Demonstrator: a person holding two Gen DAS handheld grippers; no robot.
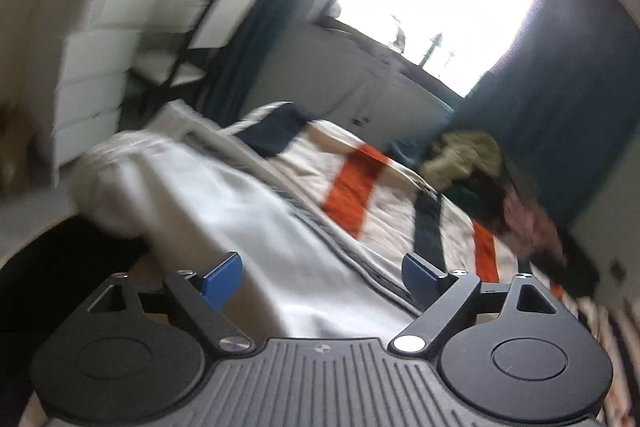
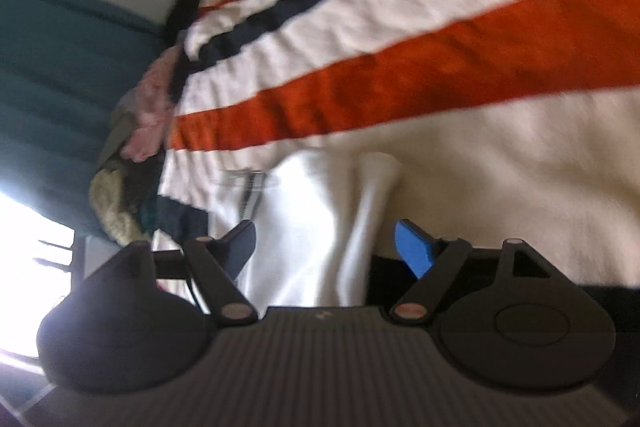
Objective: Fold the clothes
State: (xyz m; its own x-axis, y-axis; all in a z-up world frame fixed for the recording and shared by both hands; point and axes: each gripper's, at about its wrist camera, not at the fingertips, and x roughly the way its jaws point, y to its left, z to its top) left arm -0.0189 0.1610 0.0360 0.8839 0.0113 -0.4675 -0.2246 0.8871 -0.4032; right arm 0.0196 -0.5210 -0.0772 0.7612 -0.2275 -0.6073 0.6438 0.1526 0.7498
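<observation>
Striped bedspread [image 2: 400, 75]; white garment [image 2: 320, 227] between spread jaws of both grippers, released.

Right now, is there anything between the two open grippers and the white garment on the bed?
Nothing visible. The white garment lies directly ahead of the open left gripper and the open right gripper, on the striped blanket. The clothes pile sits apart.

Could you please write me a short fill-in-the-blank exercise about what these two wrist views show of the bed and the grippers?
1. The white garment lies on a striped ____.
2. The broadest coloured stripe on the bedspread is ____.
3. The jaws of the left gripper and the right gripper stand ____.
4. The pile of unfolded clothes lies in front of a dark blue ____.

Missing words: bedspread; orange-red; open; curtain
</observation>
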